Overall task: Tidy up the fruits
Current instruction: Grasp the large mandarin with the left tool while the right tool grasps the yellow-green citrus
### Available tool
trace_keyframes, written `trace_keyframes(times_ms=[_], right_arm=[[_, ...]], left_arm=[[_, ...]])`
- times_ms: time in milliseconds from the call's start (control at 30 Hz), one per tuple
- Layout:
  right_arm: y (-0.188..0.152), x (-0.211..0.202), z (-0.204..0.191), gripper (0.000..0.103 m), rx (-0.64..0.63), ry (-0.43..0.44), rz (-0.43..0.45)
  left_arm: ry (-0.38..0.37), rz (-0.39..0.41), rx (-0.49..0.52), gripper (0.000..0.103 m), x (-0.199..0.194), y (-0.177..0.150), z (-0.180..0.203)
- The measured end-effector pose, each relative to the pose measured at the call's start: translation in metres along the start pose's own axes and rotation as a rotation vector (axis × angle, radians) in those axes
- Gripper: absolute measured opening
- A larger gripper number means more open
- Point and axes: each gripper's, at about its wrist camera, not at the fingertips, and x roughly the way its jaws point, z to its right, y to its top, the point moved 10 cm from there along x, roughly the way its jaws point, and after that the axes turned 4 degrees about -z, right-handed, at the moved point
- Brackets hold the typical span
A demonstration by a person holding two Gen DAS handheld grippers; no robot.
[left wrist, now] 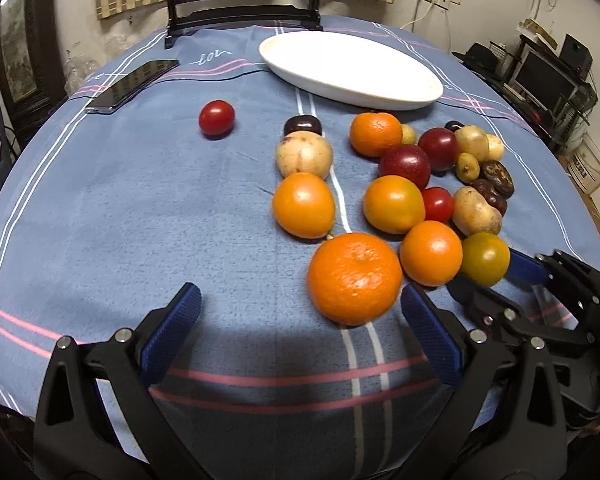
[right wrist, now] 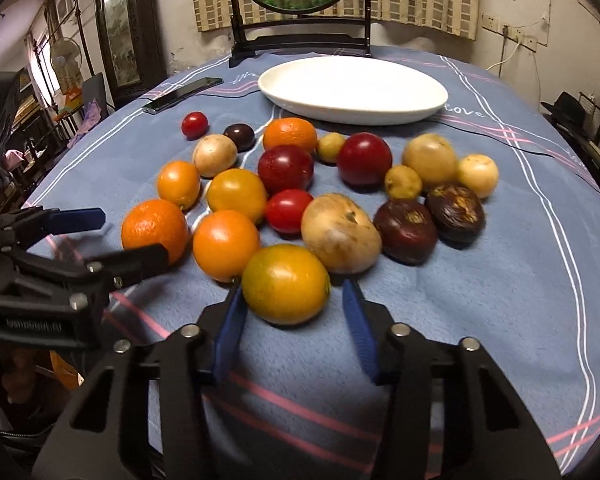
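The greenish-yellow citrus (right wrist: pixel 286 284) is seen at the near edge of the fruit pile, directly ahead between the right gripper's (right wrist: pixel 292 300) part-closed jaws, not yet pinched; the left gripper (left wrist: pixel 300 312) is spread wide beside the large mandarin (left wrist: pixel 355 278).

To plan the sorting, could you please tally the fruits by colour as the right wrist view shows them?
Orange: 6
Bright red: 2
Dark red: 2
Tan or cream: 4
Small yellow-green: 2
Dark brown: 3
Total: 19
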Motion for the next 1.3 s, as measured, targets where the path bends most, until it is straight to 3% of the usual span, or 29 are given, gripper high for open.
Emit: trace_keyframes(times_ms=[67, 267, 400, 467, 567, 633, 700, 967, 1100, 1300], right_arm=[[0.001, 0.001, -0.001, 0.04, 0.008, 0.021, 0.004], [-0.002, -0.006, 0.005, 0.04, 0.079, 0.091, 0.004], [-0.006, -0.014, 0.015, 0.04, 0.102, 0.081, 0.018], [-0.009, -0.018, 0.021, 0.04, 0.117, 0.078, 0.025], [-0.009, -0.022, 0.03, 0.04, 0.137, 0.072, 0.034], [-0.01, -0.023, 0.033, 0.04, 0.145, 0.068, 0.041], [-0.01, -0.025, 0.034, 0.04, 0.148, 0.069, 0.048], [-0.002, -0.037, 0.048, 0.04, 0.155, 0.064, 0.081], [0.02, -0.053, 0.064, 0.04, 0.157, 0.059, 0.13], [0.085, -0.083, 0.079, 0.04, 0.101, 0.025, 0.253]], left_arm=[[-0.014, -0.007, 0.003, 0.101, 0.002, -0.001, 0.003], [-0.029, -0.014, -0.007, 0.101, 0.003, -0.002, 0.006], [-0.065, 0.004, -0.01, 0.099, 0.002, -0.001, 0.014], [-0.078, -0.012, -0.003, 0.089, 0.007, -0.003, 0.019], [-0.039, -0.001, 0.024, 0.08, 0.008, -0.002, 0.023], [-0.037, 0.008, 0.036, 0.057, 0.008, 0.001, 0.026], [-0.033, 0.014, 0.042, 0.046, 0.008, 0.004, 0.028], [-0.094, 0.027, 0.089, 0.046, -0.007, 0.01, 0.039], [-0.093, 0.124, 0.138, 0.046, -0.032, 0.041, 0.042], [-0.095, 0.207, 0.148, 0.046, -0.047, 0.114, 0.043]])
